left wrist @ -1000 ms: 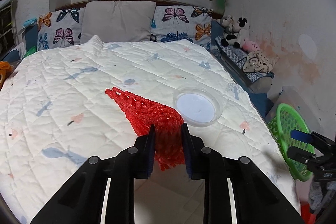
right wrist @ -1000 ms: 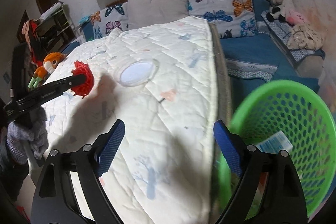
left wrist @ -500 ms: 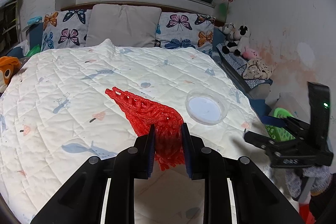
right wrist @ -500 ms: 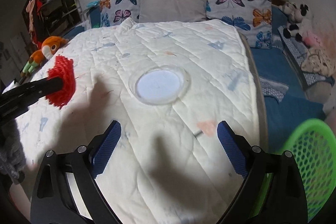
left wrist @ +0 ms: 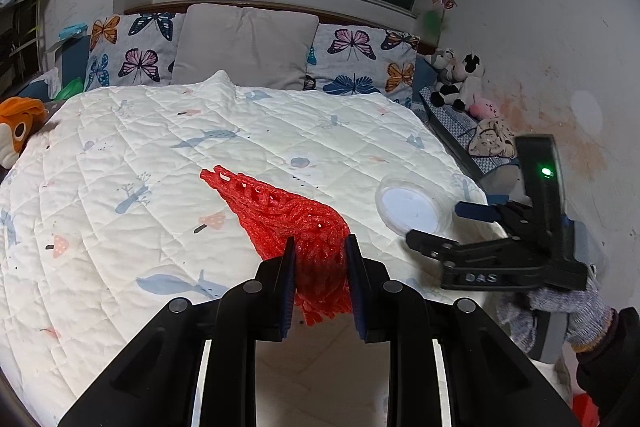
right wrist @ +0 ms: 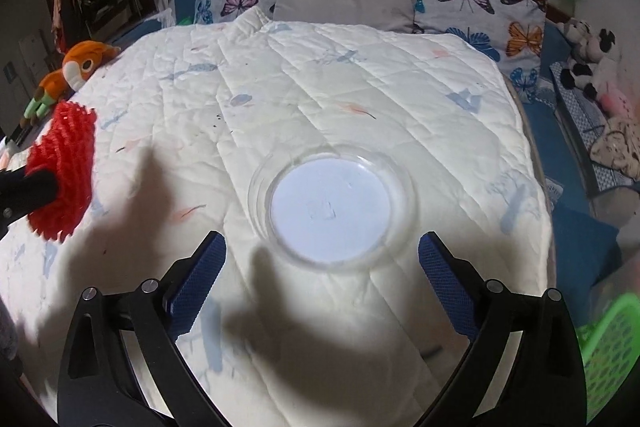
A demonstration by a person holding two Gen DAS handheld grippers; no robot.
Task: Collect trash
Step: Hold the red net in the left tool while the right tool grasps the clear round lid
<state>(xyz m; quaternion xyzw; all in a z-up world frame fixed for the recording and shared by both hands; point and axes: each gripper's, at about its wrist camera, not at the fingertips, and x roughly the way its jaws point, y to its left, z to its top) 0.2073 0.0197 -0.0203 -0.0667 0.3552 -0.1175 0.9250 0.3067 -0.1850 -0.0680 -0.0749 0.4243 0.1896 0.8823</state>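
My left gripper [left wrist: 320, 255] is shut on a red foam net sleeve [left wrist: 276, 211], which sticks out ahead of it above the white quilt [left wrist: 160, 163]; the same red sleeve [right wrist: 64, 171] shows at the left of the right wrist view. A clear round plastic lid [right wrist: 332, 211] lies on the quilt near the bed's right edge. My right gripper [right wrist: 322, 259] hovers just short of that lid, its jaws wide and still opening, nothing between them. In the left wrist view the right gripper [left wrist: 444, 225] reaches in beside the lid [left wrist: 412, 209].
A green mesh basket [right wrist: 608, 351] stands on the floor off the bed's right side. Butterfly pillows [left wrist: 356, 67] line the headboard. Plush toys [left wrist: 460, 83] sit on a blue bench at the right, an orange plush [right wrist: 76, 67] at the left.
The right gripper swung from the green basket leftward over the bed to the clear lid and widened its jaws. The left gripper drifted a little with the red sleeve still held.
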